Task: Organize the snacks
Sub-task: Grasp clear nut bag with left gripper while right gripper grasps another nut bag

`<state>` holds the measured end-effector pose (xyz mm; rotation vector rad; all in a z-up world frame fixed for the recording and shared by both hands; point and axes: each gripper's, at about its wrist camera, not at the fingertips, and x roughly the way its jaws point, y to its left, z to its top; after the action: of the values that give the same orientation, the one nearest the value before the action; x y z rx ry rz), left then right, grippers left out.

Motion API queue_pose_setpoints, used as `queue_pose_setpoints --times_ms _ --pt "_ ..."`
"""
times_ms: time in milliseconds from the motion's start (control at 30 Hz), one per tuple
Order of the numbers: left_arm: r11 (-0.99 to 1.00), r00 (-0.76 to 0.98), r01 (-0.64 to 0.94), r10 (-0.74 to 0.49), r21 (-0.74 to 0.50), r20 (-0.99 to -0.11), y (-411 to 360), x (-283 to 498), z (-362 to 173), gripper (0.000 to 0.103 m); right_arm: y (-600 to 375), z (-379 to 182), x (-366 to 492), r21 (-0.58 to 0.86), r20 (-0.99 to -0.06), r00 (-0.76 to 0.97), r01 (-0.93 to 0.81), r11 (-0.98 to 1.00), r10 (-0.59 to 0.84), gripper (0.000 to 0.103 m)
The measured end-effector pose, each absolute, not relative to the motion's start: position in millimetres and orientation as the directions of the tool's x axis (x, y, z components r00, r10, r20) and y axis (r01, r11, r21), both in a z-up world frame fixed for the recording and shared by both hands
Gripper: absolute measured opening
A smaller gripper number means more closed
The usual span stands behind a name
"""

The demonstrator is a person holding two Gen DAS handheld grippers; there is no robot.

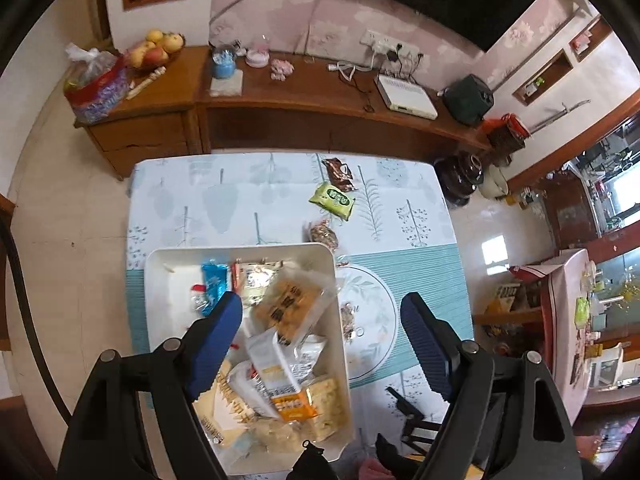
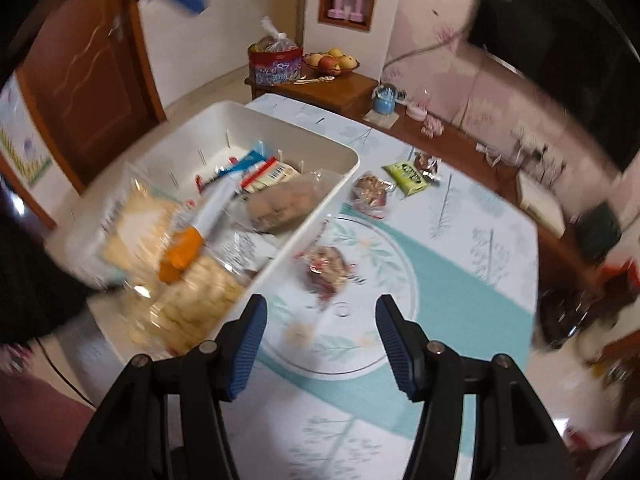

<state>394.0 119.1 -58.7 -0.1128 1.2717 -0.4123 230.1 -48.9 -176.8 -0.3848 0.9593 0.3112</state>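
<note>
A white bin (image 1: pixel 240 247) on the patterned tablecloth holds several snack packets, among them an orange cracker pack (image 1: pixel 286 304) and a blue packet (image 1: pixel 214 280). My left gripper (image 1: pixel 322 304) hangs open above the bin's right side with nothing between its fingers. Loose on the cloth lie a clear nut packet (image 2: pixel 326 268), a second clear packet (image 2: pixel 370 192), a green packet (image 2: pixel 406 176) and a brown packet (image 2: pixel 428 164). My right gripper (image 2: pixel 322 304) stands open and empty just short of the nearest nut packet, to the right of the bin (image 2: pixel 280 136).
A low wooden cabinet (image 1: pixel 304 100) runs along the wall behind the table with a fruit bowl (image 1: pixel 154 50), a red bag (image 1: pixel 96 88) and a white box (image 1: pixel 406 94). Dark pots (image 1: pixel 460 176) stand on the floor past the table's right corner.
</note>
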Motion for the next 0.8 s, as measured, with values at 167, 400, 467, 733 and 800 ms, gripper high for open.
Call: queue_pose_setpoints --times_ms 167,400,467,733,800 --pt "0.940 0.167 0.224 -0.298 -0.259 -0.940 94.3 431.8 -68.2 0.081 -52.0 -199.4 238.3 -0.256 -0.835 0.548 -0.473 0.843 0.054 0.057" --pt "0.949 0.034 0.206 -0.251 -0.239 -0.967 47.4 477.2 -118.9 0.081 -47.8 -226.8 247.0 -0.279 -0.821 0.560 -0.560 0.780 0.108 0.057" --pt "0.950 -0.011 0.211 -0.232 -0.229 -0.973 31.2 487.4 -138.2 0.081 -46.0 -237.2 250.0 -0.308 -0.819 0.566 -0.579 0.755 0.100 0.057" --pt "0.960 -0.124 0.221 -0.146 -0.171 -0.981 -13.5 513.6 -209.2 0.081 -52.9 -258.5 266.3 -0.262 -0.818 0.549 -0.622 0.738 0.172 0.057" --pt "0.966 -0.145 0.213 -0.118 -0.147 -0.982 -20.6 518.0 -225.7 0.081 -54.4 -260.8 269.1 -0.240 -0.817 0.539 -0.639 0.731 0.203 0.057"
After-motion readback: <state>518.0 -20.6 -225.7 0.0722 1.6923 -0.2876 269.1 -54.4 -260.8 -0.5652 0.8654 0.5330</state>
